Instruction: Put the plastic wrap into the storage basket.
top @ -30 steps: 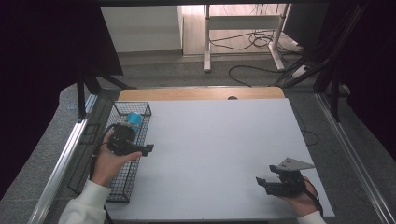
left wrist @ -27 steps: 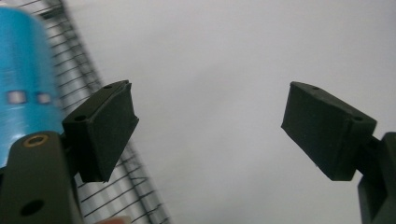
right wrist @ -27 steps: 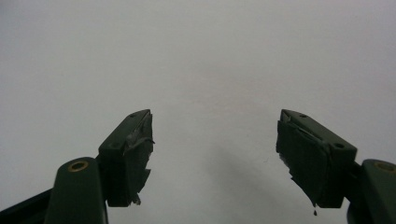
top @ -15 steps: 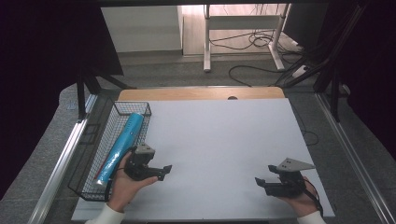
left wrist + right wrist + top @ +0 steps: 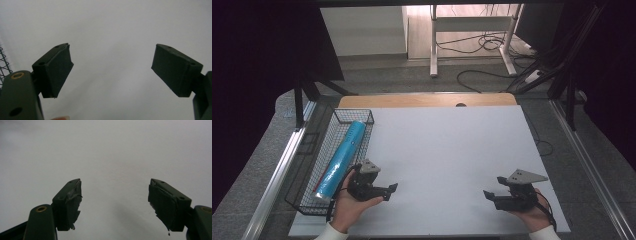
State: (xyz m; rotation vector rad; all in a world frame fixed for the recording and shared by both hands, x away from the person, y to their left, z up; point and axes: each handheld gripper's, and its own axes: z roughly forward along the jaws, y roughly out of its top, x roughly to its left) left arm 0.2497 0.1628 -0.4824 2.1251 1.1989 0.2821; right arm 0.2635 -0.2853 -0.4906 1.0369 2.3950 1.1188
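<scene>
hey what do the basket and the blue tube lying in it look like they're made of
The basket looks like black metal wire: open mesh you can see through. The blue tube looks wrapped in glossy plastic or foil, judging by its sheen; what is underneath cannot be told.

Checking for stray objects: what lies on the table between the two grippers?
Nothing: in the high view the white table is bare between the left gripper and the right gripper. The blue tube lies in the wire basket, off to the left.
</scene>
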